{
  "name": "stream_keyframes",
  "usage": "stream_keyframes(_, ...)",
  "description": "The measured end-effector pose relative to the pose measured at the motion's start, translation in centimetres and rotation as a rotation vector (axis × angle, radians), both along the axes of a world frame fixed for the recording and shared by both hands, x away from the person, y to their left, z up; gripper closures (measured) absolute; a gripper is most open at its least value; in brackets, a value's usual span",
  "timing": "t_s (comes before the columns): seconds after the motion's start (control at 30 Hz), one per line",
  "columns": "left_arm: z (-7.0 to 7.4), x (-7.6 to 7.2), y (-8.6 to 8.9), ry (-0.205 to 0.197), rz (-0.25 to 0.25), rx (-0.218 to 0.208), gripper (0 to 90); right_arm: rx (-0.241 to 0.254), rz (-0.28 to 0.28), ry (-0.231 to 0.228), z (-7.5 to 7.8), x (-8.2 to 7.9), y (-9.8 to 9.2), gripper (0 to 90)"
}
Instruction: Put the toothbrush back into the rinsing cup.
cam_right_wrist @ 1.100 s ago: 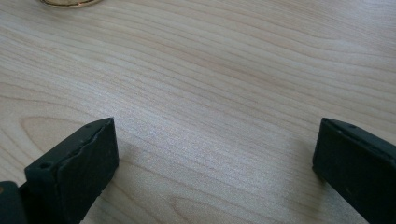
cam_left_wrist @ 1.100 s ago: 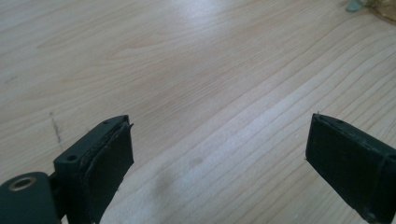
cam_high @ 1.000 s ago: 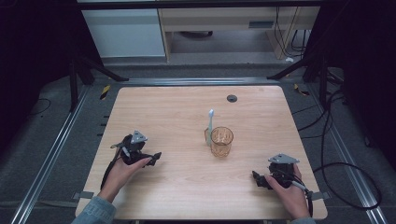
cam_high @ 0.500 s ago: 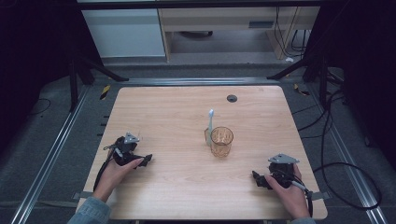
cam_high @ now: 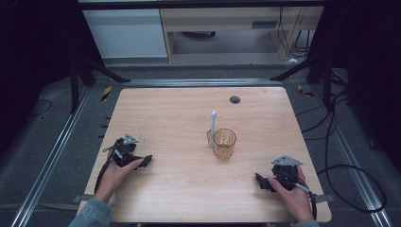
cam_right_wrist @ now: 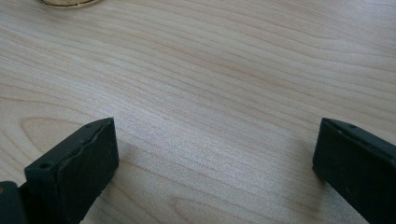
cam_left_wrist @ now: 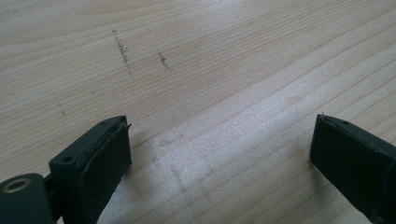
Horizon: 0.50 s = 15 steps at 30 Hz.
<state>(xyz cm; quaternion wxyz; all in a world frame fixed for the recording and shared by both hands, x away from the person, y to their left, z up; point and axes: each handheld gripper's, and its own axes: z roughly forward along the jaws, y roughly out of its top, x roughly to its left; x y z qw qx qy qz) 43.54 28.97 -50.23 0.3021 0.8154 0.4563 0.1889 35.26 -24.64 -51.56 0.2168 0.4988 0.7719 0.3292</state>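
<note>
A clear amber cup (cam_high: 224,143) stands upright right of the table's middle. A slim white stick-like utensil (cam_high: 213,122) rises at the cup's left rim; I cannot tell whether it leans on the cup or stands apart. My left gripper (cam_high: 143,161) rests low at the table's near left, held by a hand, jaws pointing right. In the left gripper view it (cam_left_wrist: 219,156) is open over bare wood. My right gripper (cam_high: 261,181) lies at the near right, jaws pointing left. It (cam_right_wrist: 215,161) is open, with the cup's base (cam_right_wrist: 65,2) at the top edge.
The light wooden table (cam_high: 179,109) has a small black disc (cam_high: 235,99) near its far edge. Metal rails run along both sides, black stand legs and cables lie on the floor around, and a white cabinet (cam_high: 125,35) stands beyond the table.
My left gripper has drifted left and slightly toward the near edge. The right gripper, the cup and the white utensil have stayed put.
</note>
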Motion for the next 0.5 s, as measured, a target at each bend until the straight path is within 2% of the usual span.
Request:
stream_keyframes(0.2,-0.28,0.02,0.06,-0.019,0.009,-0.020,2.7,0.000,0.000,0.000,0.00,0.00,0.00,0.6)
stream_keyframes(0.33,-0.65,-0.21,0.16,-0.050,0.013,-0.042,1.4,0.000,0.000,0.000,0.00,0.00,0.00,0.6)
stream_keyframes(0.5,-0.70,-0.34,0.10,-0.056,0.021,-0.040,0.8,0.000,0.000,0.000,0.00,0.00,0.00,0.6)
